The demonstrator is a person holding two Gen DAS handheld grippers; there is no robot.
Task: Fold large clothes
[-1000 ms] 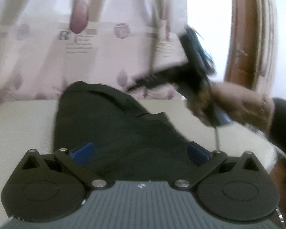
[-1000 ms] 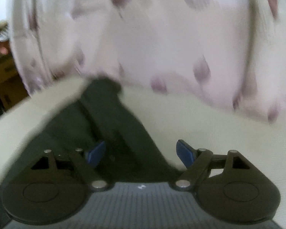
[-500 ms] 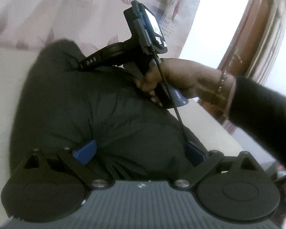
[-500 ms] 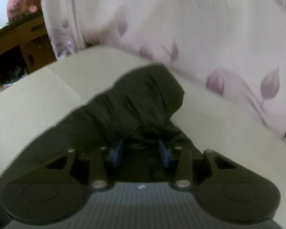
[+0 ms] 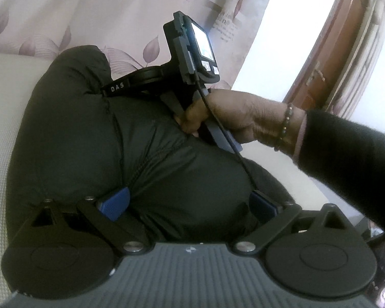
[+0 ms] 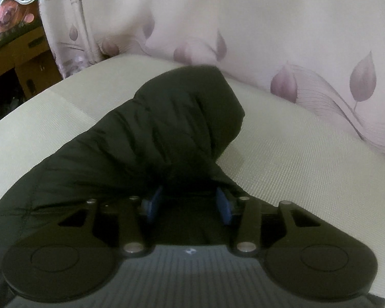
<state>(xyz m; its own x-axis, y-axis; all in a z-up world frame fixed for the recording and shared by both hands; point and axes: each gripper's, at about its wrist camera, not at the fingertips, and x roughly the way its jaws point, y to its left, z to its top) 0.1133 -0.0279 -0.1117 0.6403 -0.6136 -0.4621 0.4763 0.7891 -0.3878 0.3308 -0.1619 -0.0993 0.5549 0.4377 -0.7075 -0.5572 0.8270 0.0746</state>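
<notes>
A: On the cream cushion, in front of the leaf-print curtain, where does the garment lie?

B: The black padded jacket lies across the cushion. Its long axis runs from the near edge, under both tools, away toward the curtain, ending in a rounded lobe.

A: Which tool is nearer the far end?

B: The right gripper. In the left wrist view it sits further along the jacket, held by the right hand. The left gripper stands at the near end.

A: State of the fingers?

B: Left: jaws wide apart, the jacket bulging between the blue pads without visible pinching. Right: jaws narrow, with a bunch of jacket fabric between the pads; judged gripped, since the fabric rises as a ridge from the jaws.

A: Differences from the earlier frames?

B: The right jaws have just been closing, then eased slightly wider, with fabric between them. A second ago the right gripper was raised above the jacket with jaws wide; now it is lowered onto it. The left jaws are unchanged.
</notes>
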